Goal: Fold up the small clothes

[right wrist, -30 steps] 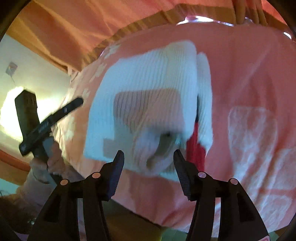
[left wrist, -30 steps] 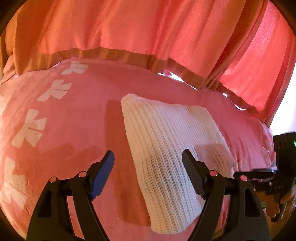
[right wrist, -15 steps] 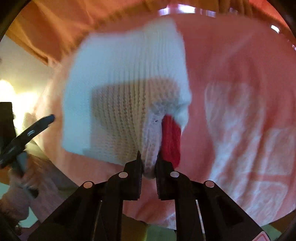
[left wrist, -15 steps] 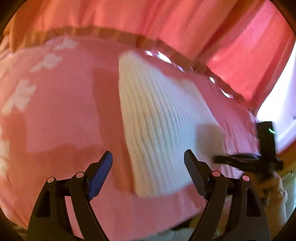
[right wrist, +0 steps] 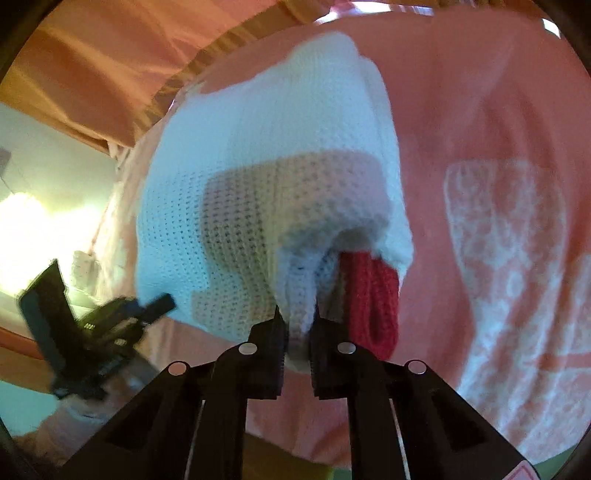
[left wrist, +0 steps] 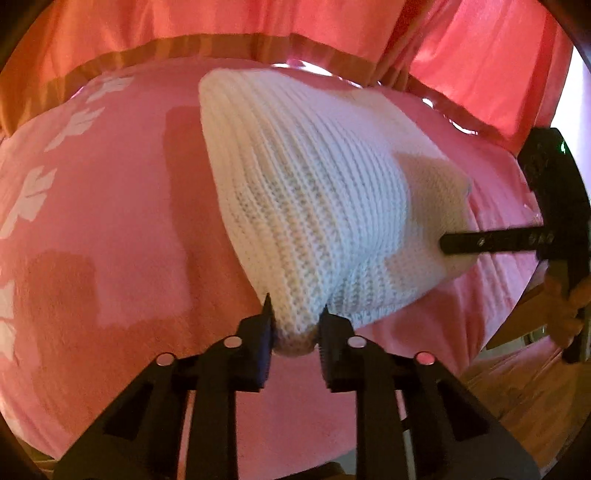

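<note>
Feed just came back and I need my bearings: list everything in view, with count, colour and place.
knit garment: one, white, on the bedspread, near edge pinched at two points.
knit piece: one, red, hanging under the garment's right corner.
bedspread: one, pink with white prints, beneath everything.
curtain: one, pink-orange, behind the bed.
left claw: black, just closed on the garment.
right claw: black, just closed on the garment.

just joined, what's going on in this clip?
A person is folding a white knitted garment on a pink cloth-covered surface. The left hand-held gripper has just closed on one near corner, and the right hand-held gripper has just closed on the other near corner, beside a red knitted part showing from under the white knit. Both corners are pinched; the fold itself has not yet been made.
</note>
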Demonstrator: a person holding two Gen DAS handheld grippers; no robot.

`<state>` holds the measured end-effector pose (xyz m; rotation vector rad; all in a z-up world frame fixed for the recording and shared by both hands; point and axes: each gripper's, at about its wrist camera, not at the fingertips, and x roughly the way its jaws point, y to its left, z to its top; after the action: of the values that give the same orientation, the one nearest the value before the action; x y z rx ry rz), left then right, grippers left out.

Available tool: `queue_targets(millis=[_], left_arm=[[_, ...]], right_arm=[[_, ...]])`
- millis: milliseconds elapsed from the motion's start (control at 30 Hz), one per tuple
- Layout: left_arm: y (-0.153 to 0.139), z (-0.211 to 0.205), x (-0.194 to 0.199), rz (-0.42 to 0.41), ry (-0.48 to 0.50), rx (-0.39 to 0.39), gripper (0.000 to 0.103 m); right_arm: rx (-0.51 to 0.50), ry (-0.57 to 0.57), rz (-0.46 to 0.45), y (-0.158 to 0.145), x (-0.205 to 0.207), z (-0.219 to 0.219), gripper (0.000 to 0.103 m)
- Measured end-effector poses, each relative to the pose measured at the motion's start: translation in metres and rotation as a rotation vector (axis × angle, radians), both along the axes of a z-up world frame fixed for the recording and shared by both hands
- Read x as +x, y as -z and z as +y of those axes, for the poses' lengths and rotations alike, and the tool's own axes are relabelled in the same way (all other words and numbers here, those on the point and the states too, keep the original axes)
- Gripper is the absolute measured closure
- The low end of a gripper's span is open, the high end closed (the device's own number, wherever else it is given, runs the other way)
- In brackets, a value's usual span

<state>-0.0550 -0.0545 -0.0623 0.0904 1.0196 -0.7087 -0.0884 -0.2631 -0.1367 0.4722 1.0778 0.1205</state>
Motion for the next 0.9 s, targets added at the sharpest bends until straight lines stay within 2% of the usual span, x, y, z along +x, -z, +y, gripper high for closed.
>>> queue_targets(millis=[67, 133, 200, 267, 300, 367, 400, 433, 467, 500, 533, 567, 600, 633, 700, 767, 833, 867, 900], left_arm=[[-0.021, 0.009, -0.002, -0.072, -0.011, -0.019, 0.085], [-0.029, 0.02, 0.0, -0.075, -0.025, -0.029, 0.085], [-0.014, 0.02, 0.002, -0.037, -0.015, 0.012, 0.084], [0.011, 0.011, -0.002, -0.003, 0.004, 0.099, 0.083], [0.015, 0.007, -0.007, -0.01, 0.006, 0.121, 0.08], [0.003, 0.008, -0.017, -0.057, 0.023, 0.111, 0.077], [-0.006, 0.011, -0.02, -0.069, 0.025, 0.089, 0.07], [-0.017, 0.017, -0.023, -0.078, 0.011, 0.055, 0.056], [-0.034, 0.027, -0.024, -0.076, -0.02, -0.007, 0.046], [-0.042, 0.031, -0.025, -0.077, -0.039, -0.047, 0.033], [-0.053, 0.035, -0.022, -0.086, -0.057, -0.085, 0.031], [-0.067, 0.035, -0.015, -0.104, -0.072, -0.107, 0.031], [-0.076, 0.032, -0.008, -0.117, -0.073, -0.109, 0.029], [-0.086, 0.022, 0.006, -0.145, -0.082, -0.096, 0.028], [-0.091, 0.004, 0.022, -0.197, -0.09, -0.049, 0.027], [-0.087, -0.022, 0.039, -0.248, -0.09, 0.03, 0.027], [-0.075, -0.041, 0.055, -0.263, -0.09, 0.09, 0.027], [-0.063, -0.05, 0.065, -0.245, -0.088, 0.122, 0.027], [-0.054, -0.054, 0.071, -0.23, -0.091, 0.135, 0.028]], right_arm=[[-0.013, -0.014, -0.116, -0.035, -0.017, 0.003, 0.095], [-0.044, -0.015, -0.174, -0.053, -0.029, 0.009, 0.095], [-0.092, -0.019, -0.09, -0.03, -0.027, 0.011, 0.095], [-0.112, -0.021, 0.07, 0.015, -0.017, 0.01, 0.09], [-0.109, -0.017, 0.071, 0.019, -0.016, 0.011, 0.089], [-0.115, -0.023, 0.039, 0.002, -0.018, 0.014, 0.085], [-0.128, -0.008, 0.0, -0.011, -0.024, 0.012, 0.077], [-0.129, 0.005, -0.036, -0.025, -0.028, 0.01, 0.075], [-0.134, 0.019, -0.076, -0.039, -0.03, 0.007, 0.075], [-0.145, 0.035, -0.104, -0.048, -0.032, 0.004, 0.07], [-0.164, 0.052, -0.129, -0.059, -0.03, 0.003, 0.066], [-0.197, 0.057, -0.15, -0.07, -0.021, 0.001, 0.057], [-0.224, 0.053, -0.156, -0.076, -0.01, -0.002, 0.048], [-0.246, 0.047, -0.154, -0.079, 0.001, -0.004, 0.045], [-0.261, 0.028, -0.119, -0.072, 0.03, -0.011, 0.045], [-0.246, 0.041, -0.057, -0.055, 0.053, -0.027, 0.045], [-0.218, 0.048, -0.014, -0.038, 0.066, -0.04, 0.051], [-0.191, 0.055, 0.01, -0.025, 0.077, -0.042, 0.074], [-0.146, 0.051, 0.022, -0.016, 0.076, -0.046, 0.089]])
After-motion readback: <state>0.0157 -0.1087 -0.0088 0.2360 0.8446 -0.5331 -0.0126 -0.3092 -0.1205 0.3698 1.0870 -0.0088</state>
